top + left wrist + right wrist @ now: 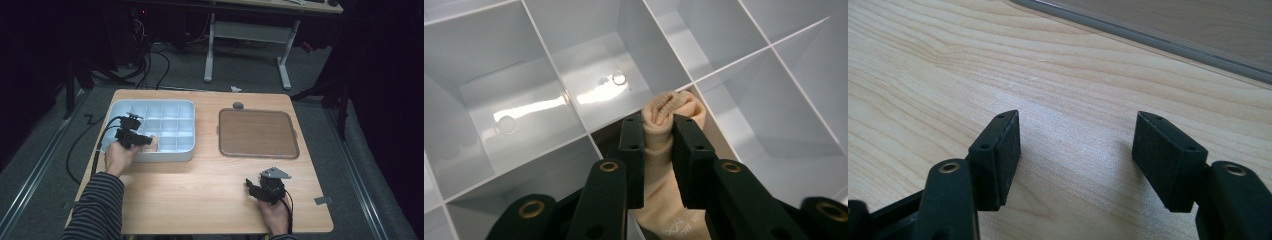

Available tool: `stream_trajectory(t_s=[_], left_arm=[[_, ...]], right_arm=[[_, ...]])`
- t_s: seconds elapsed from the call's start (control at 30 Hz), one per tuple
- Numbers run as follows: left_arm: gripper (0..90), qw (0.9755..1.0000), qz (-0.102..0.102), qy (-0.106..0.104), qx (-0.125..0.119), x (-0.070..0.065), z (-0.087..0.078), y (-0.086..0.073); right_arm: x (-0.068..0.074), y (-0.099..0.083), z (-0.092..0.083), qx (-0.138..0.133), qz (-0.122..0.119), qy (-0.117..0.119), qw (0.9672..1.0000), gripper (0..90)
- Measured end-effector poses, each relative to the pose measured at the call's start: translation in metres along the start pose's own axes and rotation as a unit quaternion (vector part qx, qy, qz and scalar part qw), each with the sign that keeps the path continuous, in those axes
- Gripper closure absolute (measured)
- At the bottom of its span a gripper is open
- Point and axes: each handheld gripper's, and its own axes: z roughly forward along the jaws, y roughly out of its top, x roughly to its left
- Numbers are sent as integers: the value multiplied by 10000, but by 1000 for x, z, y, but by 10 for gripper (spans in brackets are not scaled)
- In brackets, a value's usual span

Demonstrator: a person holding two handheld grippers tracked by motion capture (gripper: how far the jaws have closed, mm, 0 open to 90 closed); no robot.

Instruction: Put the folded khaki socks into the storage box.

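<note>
A pale blue divided bin [165, 107] stands at the table's back left. My left gripper [146, 140] hovers over its front-left cells, shut on a beige rolled sock [669, 135]; the sock [154, 144] hangs into a front compartment, its cuff end poking up between the jaws. In the left gripper view my left gripper [658, 132] pinches the fabric tight above the white cell walls [574, 107]. My right gripper [252, 187] rests low on the table near the front right, and in the right gripper view it [1075, 150] stands open over bare wood with nothing between its pads.
A brown flat tray [257, 133] lies at the table's back right; its grey rim [1158, 42] shows beyond the right gripper. A small grey round piece [238, 105] sits behind the tray. Cables [100, 145] trail off the table's left edge. A desk frame stands farther back.
</note>
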Motion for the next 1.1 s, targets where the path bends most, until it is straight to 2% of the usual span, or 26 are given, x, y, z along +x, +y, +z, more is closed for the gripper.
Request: stream_trajectory(t_s=[0.2,0.37,0.53,0.63,0.8,0.9,1.1], left_arm=[[785,9996,96,147,212,-1,7,-1],[791,9995,52,96,294,0,11,0],[785,9993,94,143,322,-1,11,0],[759,9992,218,178,271,-3,11,-1],[678,9993,277,148,188,-6,7,-2],[644,9990,374,213,87,-8,1,-2],[601,9991,350,216,-80,-7,-9,-3]], right_arm=[[0,0,0,2,1,-1,10000,360],[0,0,0,1,-1,1,10000,360],[0,0,0,1,-1,-1,10000,360],[0,0,0,4,1,1,10000,359],[0,0,0,6,3,-1,10000,359],[0,0,0,7,5,2,10000,359],[0,0,0,1,-2,7,10000,359]])
